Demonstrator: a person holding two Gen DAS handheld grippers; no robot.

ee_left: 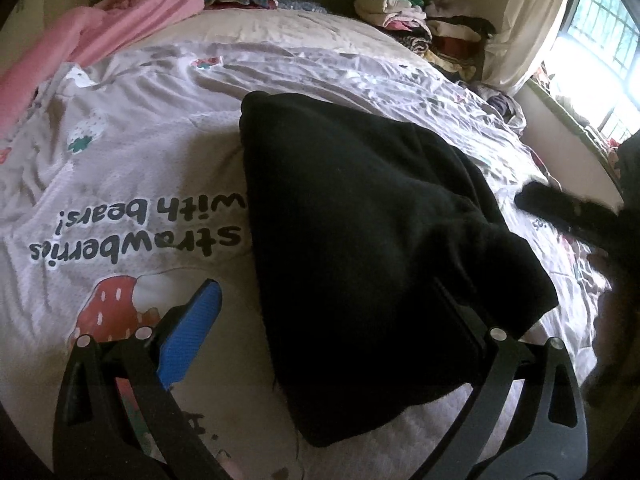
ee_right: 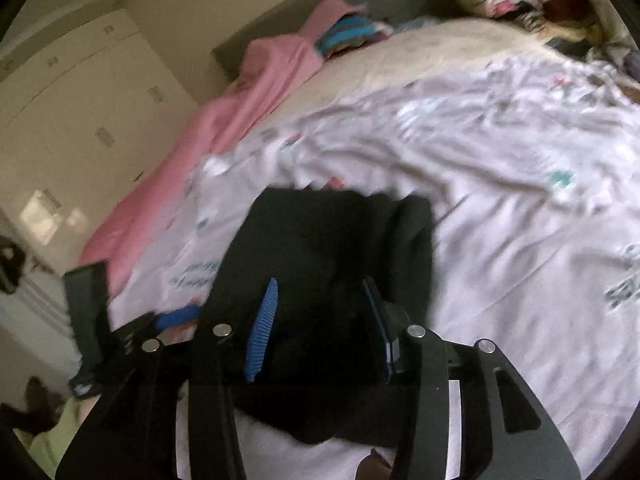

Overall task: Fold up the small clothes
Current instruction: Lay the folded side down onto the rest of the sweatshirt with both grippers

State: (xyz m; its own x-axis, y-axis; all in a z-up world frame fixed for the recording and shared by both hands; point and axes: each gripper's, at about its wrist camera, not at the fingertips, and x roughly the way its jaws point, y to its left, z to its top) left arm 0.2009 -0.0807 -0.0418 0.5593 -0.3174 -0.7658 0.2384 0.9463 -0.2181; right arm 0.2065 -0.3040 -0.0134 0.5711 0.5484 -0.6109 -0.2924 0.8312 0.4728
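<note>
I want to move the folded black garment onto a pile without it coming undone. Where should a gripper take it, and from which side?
Take the black garment at its near edge, the side closest to the grippers, pinching through all layers. Its thick rolled fold lies at the far end, while the near edge lies flat on the bedspread, so a jaw could probably slide under there.

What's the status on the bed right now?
Left gripper open, astride black garment. Right gripper open over it, nothing pinched. Garment folded on printed sheet. Nothing blocking.
</note>
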